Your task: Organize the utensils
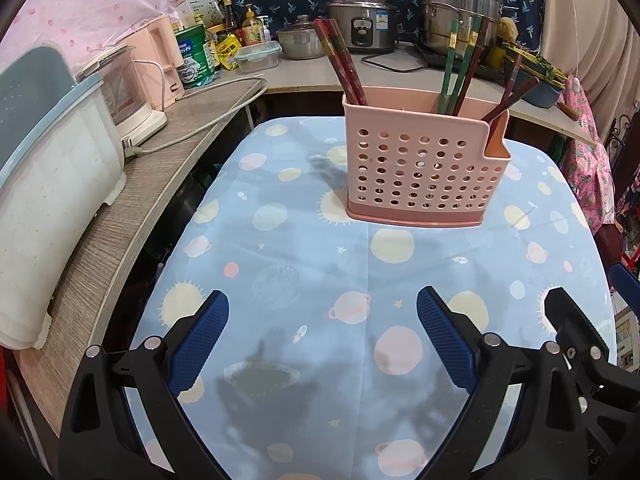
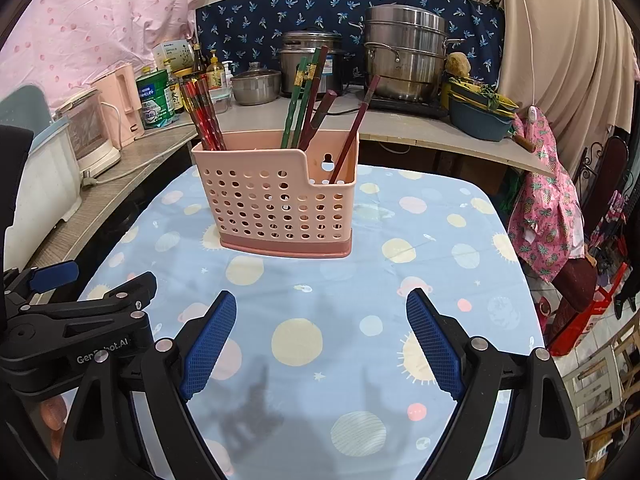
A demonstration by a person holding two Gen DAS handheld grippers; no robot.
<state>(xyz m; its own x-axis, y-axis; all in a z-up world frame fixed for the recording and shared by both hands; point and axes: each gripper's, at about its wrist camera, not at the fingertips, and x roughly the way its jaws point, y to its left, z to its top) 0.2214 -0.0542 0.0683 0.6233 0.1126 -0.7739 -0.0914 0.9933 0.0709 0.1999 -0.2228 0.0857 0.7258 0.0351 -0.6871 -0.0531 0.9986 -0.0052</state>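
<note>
Jaws stand spread and empty on both the left gripper [image 1: 322,344] and right gripper [image 2: 321,344], each above the tablecloth [image 1: 304,256], well short of the holder [image 1: 420,168]. Chopsticks [image 2: 206,120] stand upright inside the holder, in separate compartments.

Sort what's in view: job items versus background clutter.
Job: pink utensil holder; red chopsticks; green chopsticks; dark red chopsticks.
Clutter: rice cooker; steel steamer pot; green can; pink kettle.
</note>
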